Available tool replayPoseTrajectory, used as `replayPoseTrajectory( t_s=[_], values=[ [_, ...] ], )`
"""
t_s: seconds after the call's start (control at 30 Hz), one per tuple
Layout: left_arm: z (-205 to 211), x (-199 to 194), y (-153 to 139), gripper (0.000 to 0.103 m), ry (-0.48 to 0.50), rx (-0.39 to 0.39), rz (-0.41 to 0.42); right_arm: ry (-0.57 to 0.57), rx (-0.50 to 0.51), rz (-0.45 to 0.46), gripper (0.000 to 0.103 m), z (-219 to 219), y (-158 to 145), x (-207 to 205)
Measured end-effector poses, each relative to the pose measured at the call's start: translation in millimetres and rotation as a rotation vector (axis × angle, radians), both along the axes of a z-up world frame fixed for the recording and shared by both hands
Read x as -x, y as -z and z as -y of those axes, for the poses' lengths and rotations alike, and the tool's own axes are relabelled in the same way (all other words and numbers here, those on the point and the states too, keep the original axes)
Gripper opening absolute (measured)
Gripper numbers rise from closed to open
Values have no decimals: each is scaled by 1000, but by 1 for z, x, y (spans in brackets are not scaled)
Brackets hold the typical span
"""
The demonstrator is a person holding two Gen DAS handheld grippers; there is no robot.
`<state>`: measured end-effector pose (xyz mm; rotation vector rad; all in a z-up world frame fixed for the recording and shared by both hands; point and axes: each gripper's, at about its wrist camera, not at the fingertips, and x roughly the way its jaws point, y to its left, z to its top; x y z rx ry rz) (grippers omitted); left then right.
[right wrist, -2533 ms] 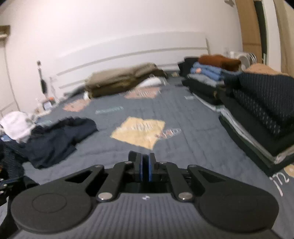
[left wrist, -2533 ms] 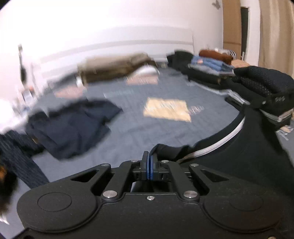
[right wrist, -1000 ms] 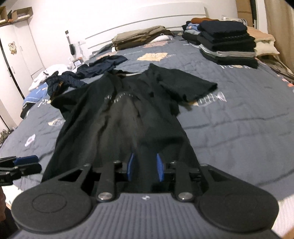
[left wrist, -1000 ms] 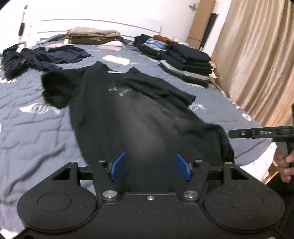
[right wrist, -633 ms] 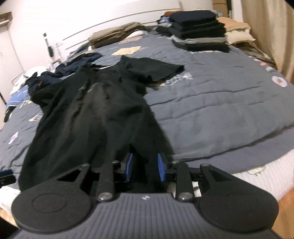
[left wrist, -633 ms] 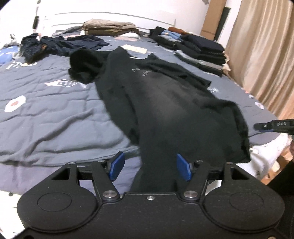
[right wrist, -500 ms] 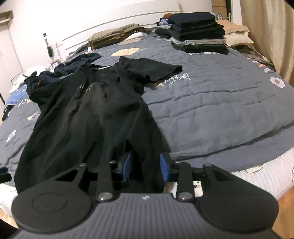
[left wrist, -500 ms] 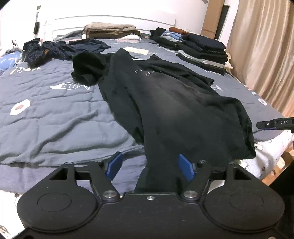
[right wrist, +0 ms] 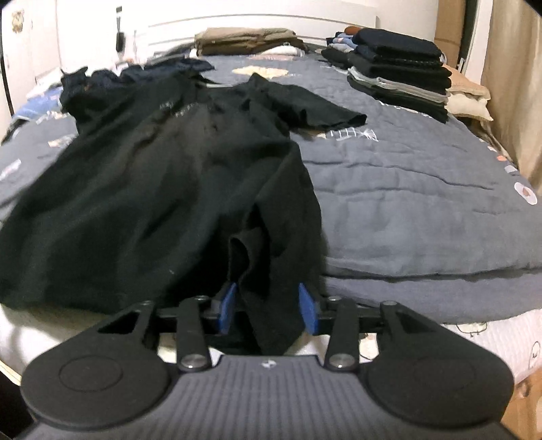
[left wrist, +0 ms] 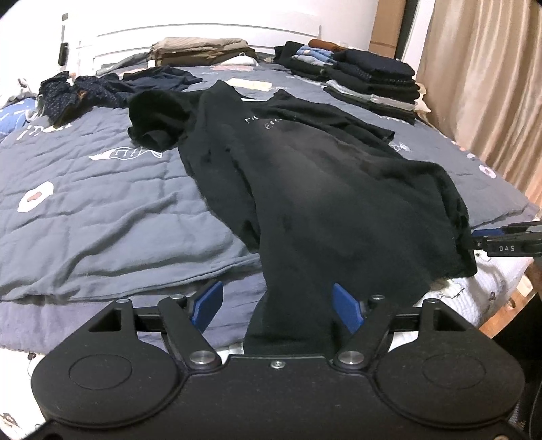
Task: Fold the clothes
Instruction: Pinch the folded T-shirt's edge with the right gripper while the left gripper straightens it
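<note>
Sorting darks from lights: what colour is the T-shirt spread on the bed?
Black T-shirt, clearest in the left wrist view.

A wide bed (left wrist: 101, 210) under a grey-blue quilt (right wrist: 406, 203) filled the room. At twelve o'clock stood a white headboard (left wrist: 203, 34) against a white wall (right wrist: 237, 8); at two o'clock hung beige curtains (left wrist: 481, 84).

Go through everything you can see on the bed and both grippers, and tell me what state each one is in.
Black T-shirt: spread out unfolded, hem hanging over the bed's edge.
Left gripper: open, hem between its fingers.
Right gripper: open, hem between its fingers.
Dark stack: folded.
Tan pile: folded, by the headboard.
Navy clothes: crumpled, unfolded.
Quilt: spread, wrinkled.
</note>
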<state>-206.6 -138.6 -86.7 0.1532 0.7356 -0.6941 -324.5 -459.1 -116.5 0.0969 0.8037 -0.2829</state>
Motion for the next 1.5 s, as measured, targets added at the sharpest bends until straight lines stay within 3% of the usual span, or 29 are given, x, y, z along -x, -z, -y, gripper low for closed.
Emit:
replayPoseTrajectory(
  t_s=[0.03, 0.17, 0.33, 0.43, 0.53, 0.67, 0.9, 1.0, 1.07, 1.13, 1.17, 1.3, 1.43, 1.5],
  values=[
    [0, 0, 1, 71, -1, -6, -1, 13, -15, -13, 4, 4, 2, -1],
    [-1, -1, 2, 71, -4, -17, -21, 116, -67, 67, 3, 22, -8, 12],
    [-2, 2, 6, 72, -10, -65, -24, 302, -89, 314, 2, 46, -40, 51],
    [-1, 5, 5, 75, 9, -55, -33, 432, -136, 478, 2, 67, -54, 79],
    [5, 11, 8, 79, 55, -79, -25, 485, -209, 568, 2, 80, -60, 100],
    [16, 14, 14, 79, 101, -125, -32, 480, -187, 586, 2, 77, -62, 105],
    [-3, -24, 18, 77, -64, 30, -158, 525, -99, 658, 0, 80, -73, 118],
    [6, -27, 25, 77, -21, 13, -197, 562, -62, 704, 0, 85, -79, 126],
    [19, -23, 31, 63, 41, -41, -186, 546, -121, 673, 0, 92, -75, 124],
    [28, -19, 36, 28, 83, -72, -185, 497, -170, 622, 0, 93, -70, 118],
    [30, -18, 36, 24, 94, -70, -196, 471, -180, 601, 0, 92, -68, 115],
    [16, -18, 19, 17, 91, 55, -259, 393, -218, 533, 1, 84, -59, 104],
    [-17, -17, -17, 12, 73, 296, -305, 361, -222, 515, 2, 79, -61, 99],
    [-36, -13, -33, 11, 50, 357, -304, 352, -238, 512, 2, 79, -61, 96]
  ],
)
